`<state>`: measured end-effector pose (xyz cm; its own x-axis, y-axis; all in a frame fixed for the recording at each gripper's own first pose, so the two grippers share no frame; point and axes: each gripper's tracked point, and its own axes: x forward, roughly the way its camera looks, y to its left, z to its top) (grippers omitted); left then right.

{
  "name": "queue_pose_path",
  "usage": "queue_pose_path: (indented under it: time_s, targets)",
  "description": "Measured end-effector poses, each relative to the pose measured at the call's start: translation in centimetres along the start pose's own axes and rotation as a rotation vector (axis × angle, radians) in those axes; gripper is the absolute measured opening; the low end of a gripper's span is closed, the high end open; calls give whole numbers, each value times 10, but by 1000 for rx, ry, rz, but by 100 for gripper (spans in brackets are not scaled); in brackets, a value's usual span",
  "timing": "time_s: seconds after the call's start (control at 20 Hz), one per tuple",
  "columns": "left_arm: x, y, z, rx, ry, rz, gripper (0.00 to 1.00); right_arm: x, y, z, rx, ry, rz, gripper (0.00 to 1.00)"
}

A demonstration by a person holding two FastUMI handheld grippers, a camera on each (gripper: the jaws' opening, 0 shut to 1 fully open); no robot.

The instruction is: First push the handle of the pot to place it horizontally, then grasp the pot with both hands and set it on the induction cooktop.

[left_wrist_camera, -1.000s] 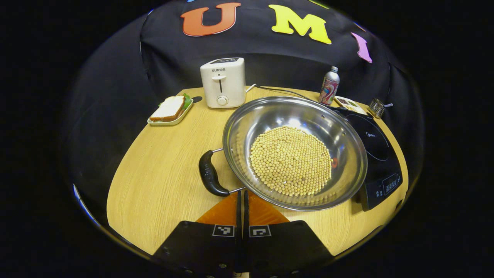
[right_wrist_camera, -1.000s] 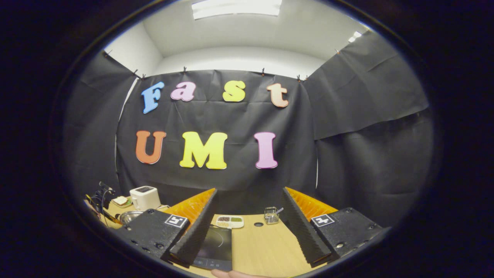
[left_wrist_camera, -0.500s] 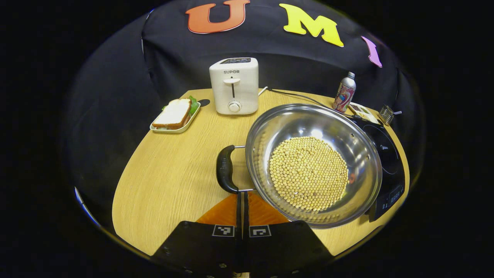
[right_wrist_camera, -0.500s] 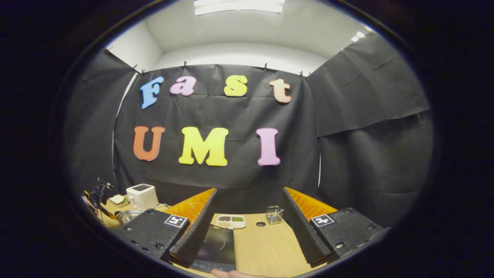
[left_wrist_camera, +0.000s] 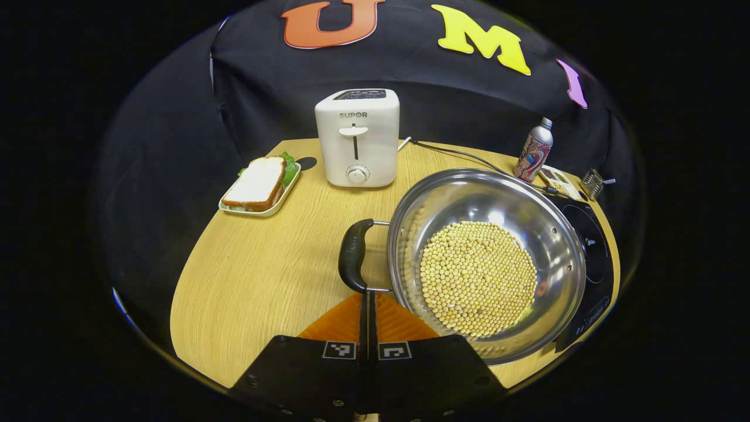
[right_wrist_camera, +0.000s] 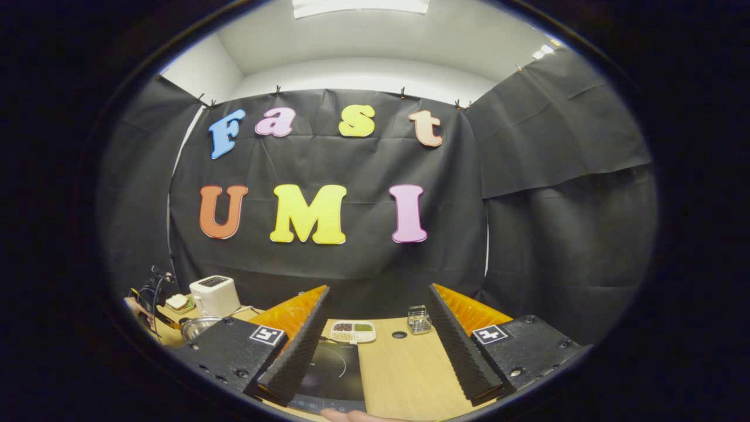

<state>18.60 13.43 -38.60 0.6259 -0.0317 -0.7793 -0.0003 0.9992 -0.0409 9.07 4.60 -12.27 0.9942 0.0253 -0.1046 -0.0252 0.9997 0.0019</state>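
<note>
The left gripper (left_wrist_camera: 368,299), fingers pressed together with nothing between them, has its tips at the near end of the black handle (left_wrist_camera: 353,255), and over the last second the pot (left_wrist_camera: 486,264) of beans has swung round, its handle sliding from eight o'clock up toward nine. That looks near horizontal, so the push seems almost done. The pot sits beside the induction cooktop (left_wrist_camera: 592,258) at three o'clock, not yet on it. The right gripper (right_wrist_camera: 378,328) waits wide open and empty above the cooktop's end of the table (right_wrist_camera: 404,375).

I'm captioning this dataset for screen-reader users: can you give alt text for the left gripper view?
The left tongs, closed, touch the black handle of a steel pot of soybeans on a wooden table. Behind it stand a white toaster and a sandwich tray; an induction cooktop lies to the right.
</note>
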Motion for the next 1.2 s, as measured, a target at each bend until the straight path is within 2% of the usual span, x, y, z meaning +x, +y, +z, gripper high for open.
queue_pose_path:
  time_s: [0.1,0.15,0.2,0.25,0.3,0.35,0.4,0.45,0.55,0.6,0.65,0.7,0.75,0.8,0.85,1.2]
  targets:
    - [2,0,3,-7,-3,-6,0,-1,6,0,-3,5,3,100]
    - [1,3,3,-7,-5,2,0,-1,9,-1,-4,8,6,98]
    - [0,6,4,-10,-16,10,10,-2,12,-1,-6,10,8,98]
    - [-1,5,5,-19,-22,3,0,-1,16,-3,-8,14,11,98]
    - [-6,5,8,-23,-40,4,0,0,21,-4,-9,17,14,100]
    - [-11,7,12,-26,-65,1,0,1,26,-7,-8,23,14,98]
    - [-17,7,19,-32,-89,-5,10,3,33,-11,-2,31,13,100]
    - [-22,6,23,-42,-109,-6,0,3,42,-16,-3,41,25,100]
    - [-37,5,30,-47,-145,-10,1,6,56,-24,1,54,36,99]
    - [-45,4,34,-47,-166,-6,10,10,63,-27,6,58,34,98]
    - [-51,3,37,-44,-185,-4,45,13,70,-32,12,63,35,98]
    - [-58,4,40,-35,-200,1,48,16,77,-37,15,74,39,100]
    - [-64,5,43,-23,-222,11,75,20,85,-45,15,92,48,100]
    - [-68,7,45,-20,-240,18,77,24,94,-54,14,116,60,98]
    - [-73,6,49,-19,-256,22,98,28,103,-64,14,142,71,99]
    - [-78,3,58,-13,-308,7,98,58,167,-131,5,323,156,99]
